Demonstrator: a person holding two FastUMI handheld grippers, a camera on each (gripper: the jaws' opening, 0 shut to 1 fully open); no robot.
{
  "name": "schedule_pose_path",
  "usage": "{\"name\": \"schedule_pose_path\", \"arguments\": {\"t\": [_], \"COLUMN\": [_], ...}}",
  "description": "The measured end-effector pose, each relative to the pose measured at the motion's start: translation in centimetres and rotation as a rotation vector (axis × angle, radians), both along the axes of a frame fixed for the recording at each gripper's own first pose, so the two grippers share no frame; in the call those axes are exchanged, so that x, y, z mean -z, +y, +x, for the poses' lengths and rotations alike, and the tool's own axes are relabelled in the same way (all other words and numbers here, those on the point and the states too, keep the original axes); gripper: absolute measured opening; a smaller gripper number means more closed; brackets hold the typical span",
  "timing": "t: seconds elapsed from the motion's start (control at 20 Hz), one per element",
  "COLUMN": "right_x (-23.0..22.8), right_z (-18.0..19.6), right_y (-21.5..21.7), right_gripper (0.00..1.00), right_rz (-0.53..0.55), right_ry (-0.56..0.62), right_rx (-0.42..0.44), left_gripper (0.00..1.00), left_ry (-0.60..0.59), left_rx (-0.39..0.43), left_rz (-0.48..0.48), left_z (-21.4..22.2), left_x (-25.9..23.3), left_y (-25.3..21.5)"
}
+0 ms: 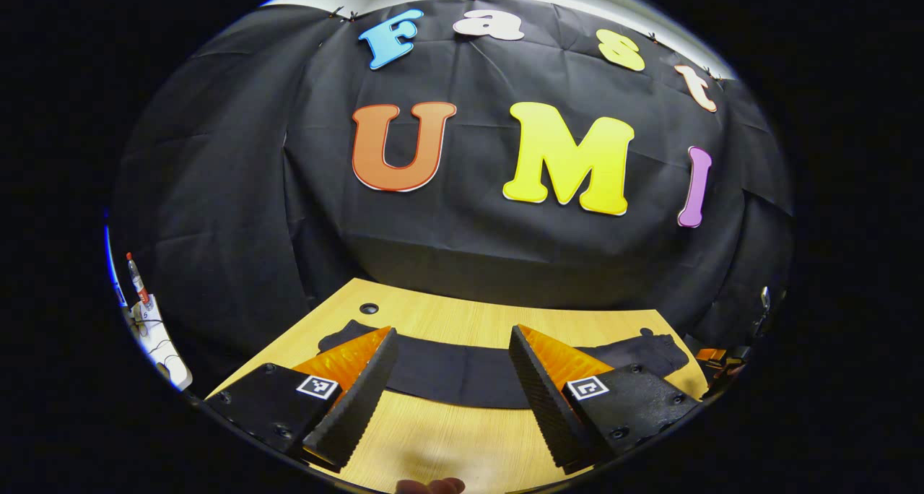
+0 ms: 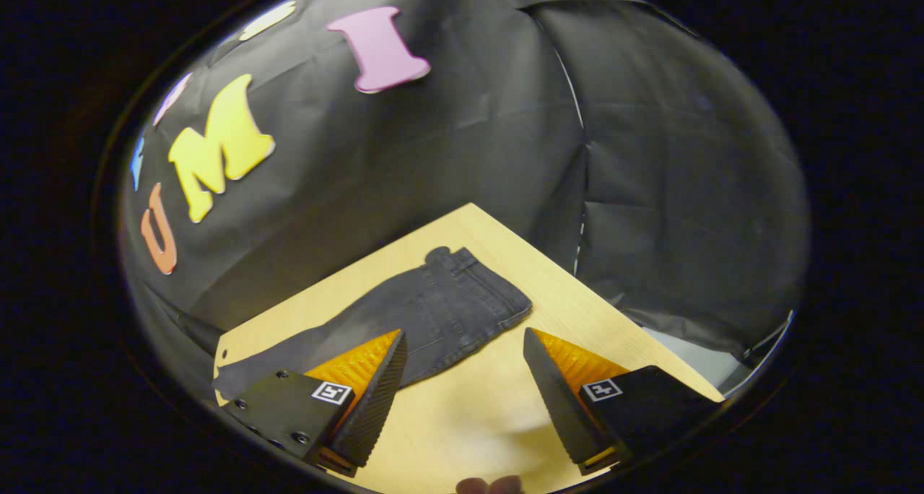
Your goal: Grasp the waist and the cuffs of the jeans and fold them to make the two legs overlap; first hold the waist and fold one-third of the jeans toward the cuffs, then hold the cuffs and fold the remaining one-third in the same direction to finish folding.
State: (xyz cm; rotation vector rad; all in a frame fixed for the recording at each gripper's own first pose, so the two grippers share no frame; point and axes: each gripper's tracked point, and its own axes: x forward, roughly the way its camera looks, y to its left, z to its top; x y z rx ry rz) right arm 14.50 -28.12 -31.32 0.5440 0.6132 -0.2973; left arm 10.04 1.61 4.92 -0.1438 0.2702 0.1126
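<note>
Fingertips of the person's hand [image 1: 430, 486] peek in at the very bottom of the left gripper view, and another pair of fingertips [image 2: 489, 485] shows at the bottom edge of the right gripper view. Just above them in the left gripper view, the left gripper [image 1: 453, 346] hangs over the pale wooden table [image 1: 447, 436] with its two ridged fingers spread wide apart and nothing between them; bare tabletop shows in the gap.

Beyond those fingers, the dark charcoal denim jeans [image 1: 462, 371] lie flat as a long band across the table, running from one side to the other, with one end near a small round dark hole in the tabletop [image 1: 369, 308]. The left gripper is near the jeans but does not touch them.

Seen from the right gripper view, the right gripper [image 2: 465, 346] is likewise wide open and empty, held above the table [image 2: 462, 422]. The jeans [image 2: 433, 313] lie ahead of it, the waistband end with its belt loops and pockets towards the table's far corner, the legs stretching away to the left along the far edge. One finger overlaps the jeans in the picture, though whether it touches the cloth cannot be told; the other stands over bare wood.

Black cloth [image 1: 462, 248] hangs behind the table as the booth wall. At the left rim of the left gripper view stands a white fixture with a red-tipped part [image 1: 148, 321].
</note>
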Motion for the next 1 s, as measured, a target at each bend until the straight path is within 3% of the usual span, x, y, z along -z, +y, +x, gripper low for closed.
{"name": "schedule_pose_path", "arguments": {"t": [0.35,0.4,0.45,0.5,0.6,0.75,0.8,1.0], "right_x": [5.0,5.7,6.0,6.3,6.6,7.0,7.1,6.7], "right_z": [5.5,6.0,6.2,6.7,7.1,7.2,7.4,7.7], "right_y": [-2.7,-2.9,-3.0,-2.9,-2.7,-2.6,-1.8,-1.3], "right_gripper": [0.99,0.94,0.99,0.95,0.99,0.82,0.81,0.35], "right_rz": [-0.014,-0.028,-0.037,-0.044,-0.055,-0.08,-0.044,-0.02], "right_ry": [0.037,0.048,0.049,0.05,0.043,0.06,0.066,0.096], "right_rx": [0.066,0.062,0.054,0.046,0.027,-0.015,-0.04,-0.039], "left_gripper": [0.99,0.99,0.99,0.99,0.99,0.99,0.99,0.99], "left_ry": [0.092,0.102,0.108,0.111,0.113,0.135,0.143,0.139], "left_rx": [-0.025,-0.023,-0.023,-0.025,-0.029,-0.039,-0.041,-0.063], "left_rz": [-0.009,0.003,0.012,0.019,0.024,-0.002,-0.015,-0.041], "left_z": [-0.2,0.0,0.1,0.2,0.2,-0.1,0.4,0.7], "left_x": [1.9,2.2,2.3,2.3,2.4,2.9,3.3,3.6], "left_y": [-0.5,-0.3,-0.2,-0.2,0.0,0.3,0.2,0.9]}}
